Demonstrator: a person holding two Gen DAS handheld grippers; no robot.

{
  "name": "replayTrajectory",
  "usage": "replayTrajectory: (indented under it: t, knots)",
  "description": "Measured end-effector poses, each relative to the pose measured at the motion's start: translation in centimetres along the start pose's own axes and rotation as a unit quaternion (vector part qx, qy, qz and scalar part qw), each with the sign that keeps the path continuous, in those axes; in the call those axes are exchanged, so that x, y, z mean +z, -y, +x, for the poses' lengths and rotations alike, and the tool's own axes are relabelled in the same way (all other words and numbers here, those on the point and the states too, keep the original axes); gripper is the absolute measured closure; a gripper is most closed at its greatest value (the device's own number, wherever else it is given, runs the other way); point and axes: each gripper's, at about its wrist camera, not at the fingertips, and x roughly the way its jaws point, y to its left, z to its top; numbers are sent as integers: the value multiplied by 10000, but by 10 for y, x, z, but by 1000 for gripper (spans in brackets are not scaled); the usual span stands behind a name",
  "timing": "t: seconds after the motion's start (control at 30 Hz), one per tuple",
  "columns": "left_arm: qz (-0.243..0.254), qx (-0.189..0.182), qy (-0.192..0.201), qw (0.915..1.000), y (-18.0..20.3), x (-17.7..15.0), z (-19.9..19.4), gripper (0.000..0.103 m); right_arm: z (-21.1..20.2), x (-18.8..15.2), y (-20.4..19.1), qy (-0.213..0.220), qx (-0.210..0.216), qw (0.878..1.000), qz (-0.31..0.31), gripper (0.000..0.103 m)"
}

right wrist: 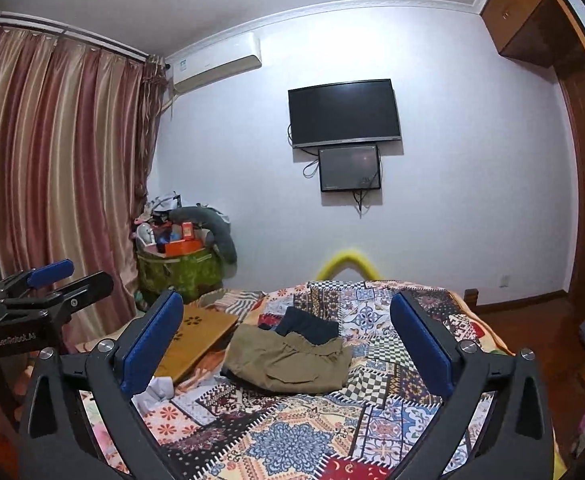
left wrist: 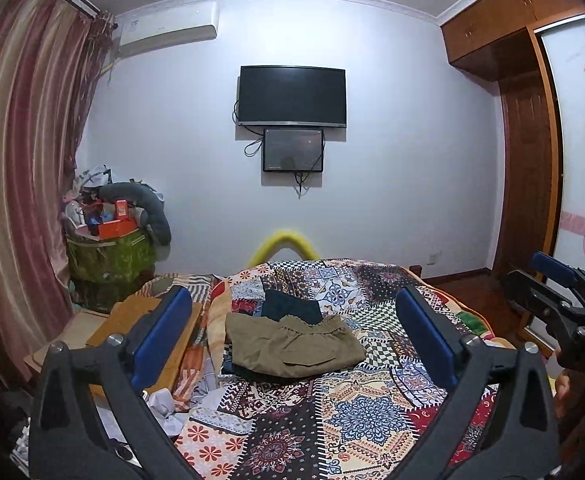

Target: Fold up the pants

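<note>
Folded olive-brown pants (left wrist: 292,346) lie on the patchwork bedspread (left wrist: 356,412), on top of dark folded clothes (left wrist: 290,306). They also show in the right wrist view (right wrist: 288,362). My left gripper (left wrist: 292,340) is open and empty, held above the bed short of the pants. My right gripper (right wrist: 288,344) is open and empty too, raised above the bed. Each gripper shows at the side of the other's view: the right one (left wrist: 560,300), the left one (right wrist: 52,288).
A wooden lap desk (right wrist: 194,340) lies at the bed's left edge beside crumpled white paper (right wrist: 158,390). A green basket of clutter (right wrist: 178,270) stands by the curtain (right wrist: 52,160). A TV (left wrist: 292,96) hangs on the far wall. A wooden wardrobe (left wrist: 524,160) stands at right.
</note>
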Motion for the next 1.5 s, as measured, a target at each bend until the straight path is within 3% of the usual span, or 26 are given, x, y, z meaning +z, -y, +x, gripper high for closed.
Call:
replayTrajectory:
  t: [1.5]
  knots:
    - [-4,-103,-240,9997,2,-16,18,0,-1,-10,5,-292,-57,9994,159,0]
